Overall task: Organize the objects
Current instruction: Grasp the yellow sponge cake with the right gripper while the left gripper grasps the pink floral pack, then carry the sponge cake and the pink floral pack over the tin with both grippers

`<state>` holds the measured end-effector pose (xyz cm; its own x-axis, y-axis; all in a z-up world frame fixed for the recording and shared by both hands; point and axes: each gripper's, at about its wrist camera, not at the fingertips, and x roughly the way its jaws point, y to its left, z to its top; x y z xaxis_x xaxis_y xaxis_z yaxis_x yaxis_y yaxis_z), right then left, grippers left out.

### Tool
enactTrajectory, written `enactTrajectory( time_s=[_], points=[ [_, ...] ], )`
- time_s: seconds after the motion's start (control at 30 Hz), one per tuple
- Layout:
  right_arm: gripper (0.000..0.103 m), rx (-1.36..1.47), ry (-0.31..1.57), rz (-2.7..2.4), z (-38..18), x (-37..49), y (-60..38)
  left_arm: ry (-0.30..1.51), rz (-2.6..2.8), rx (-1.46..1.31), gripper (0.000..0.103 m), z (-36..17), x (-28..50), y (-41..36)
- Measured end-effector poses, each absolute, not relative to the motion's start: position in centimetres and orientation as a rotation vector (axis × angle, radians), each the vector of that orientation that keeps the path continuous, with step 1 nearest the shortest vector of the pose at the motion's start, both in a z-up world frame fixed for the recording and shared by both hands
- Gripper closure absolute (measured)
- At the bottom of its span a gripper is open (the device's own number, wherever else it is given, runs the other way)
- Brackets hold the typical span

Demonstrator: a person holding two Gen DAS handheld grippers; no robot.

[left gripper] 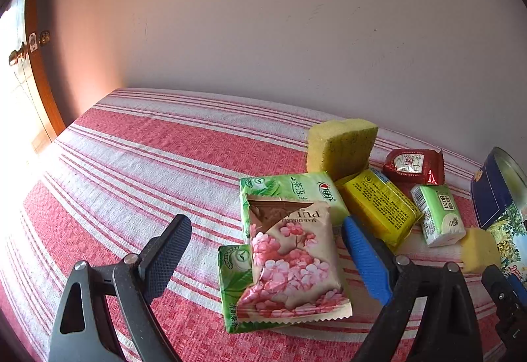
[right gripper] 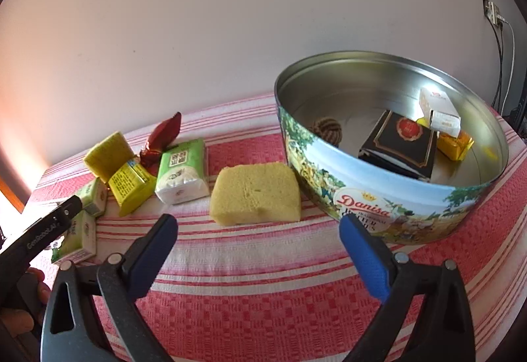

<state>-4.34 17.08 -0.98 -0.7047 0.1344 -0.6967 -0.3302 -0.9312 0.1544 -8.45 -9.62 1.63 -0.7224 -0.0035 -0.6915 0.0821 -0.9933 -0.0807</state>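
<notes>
My left tongs point(left gripper: 266, 250) gape, empty, above the pink flowered marshmallow packet point(left gripper: 293, 263) on the red-striped table point(left gripper: 131, 164). My right tongs point(right gripper: 258, 250) gape before the yellow sponge block point(right gripper: 257, 194), beside the round printed biscuit tin point(right gripper: 388, 197).

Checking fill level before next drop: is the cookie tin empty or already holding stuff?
Partly filled. The cookie tin has no lid on and holds a black box, a white box, a yellow packet and a small woven ball; much bare floor remains.

The round tin point(right gripper: 378, 213) reads "Danisa", the pink flowered packet point(left gripper: 293, 263) "MARSHMALLOW" upside down, and the black arm point(right gripper: 39, 238) at the left edge "GenRobot.AI".
</notes>
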Motion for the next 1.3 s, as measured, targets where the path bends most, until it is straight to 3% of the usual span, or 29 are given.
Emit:
enactTrajectory(
  time_s=[0.27, 0.33, 0.4, 0.47, 0.5, 0.73, 0.97, 1.2, 1.3],
  points=[
    [0.01, -1.178, 0.351, 2.52, -2.4, -9.0, 16.8, 0.233, -2.854, 1.25, 0.012, 0.8, -9.9, -10.8],
    [0.011, -1.214, 0.352, 2.506, -2.8, -9.9, 16.7, 0.254, -2.872, 1.266, 0.023, 0.6, -10.0, -11.0],
    [0.02, -1.226, 0.344, 2.498, -2.9, -10.2, 16.8, 0.255, -2.895, 1.267, 0.035, 0.8, -9.9, -11.0],
    [0.033, -1.192, 0.357, 2.506, -2.6, -9.7, 17.1, 0.251, -2.923, 1.264, 0.053, 1.0, -9.6, -11.0],
    [0.033, -1.19, 0.37, 2.531, -2.5, -9.5, 17.1, 0.245, -2.932, 1.263, 0.055, 1.1, -9.5, -10.9],
    [0.037, -1.153, 0.377, 2.672, -1.6, -7.9, 16.4, 0.335, -3.008, 1.224, 0.059, 2.3, -8.3, -12.1],
    [0.037, -0.933, 0.321, 2.873, 1.4, -4.2, 14.4, 0.457, -3.202, 0.941, 0.059, 5.6, -6.0, -12.8],
    [0.037, -0.562, 0.073, 2.996, 4.7, -2.1, 13.1, 0.326, -3.294, 0.801, 0.059, 6.1, -4.3, -10.2],
    [0.037, -0.519, 0.062, 3.042, 5.2, -0.6, 12.3, 0.261, -3.302, 0.804, 0.059, 5.8, -4.0, -8.9]
  ],
)
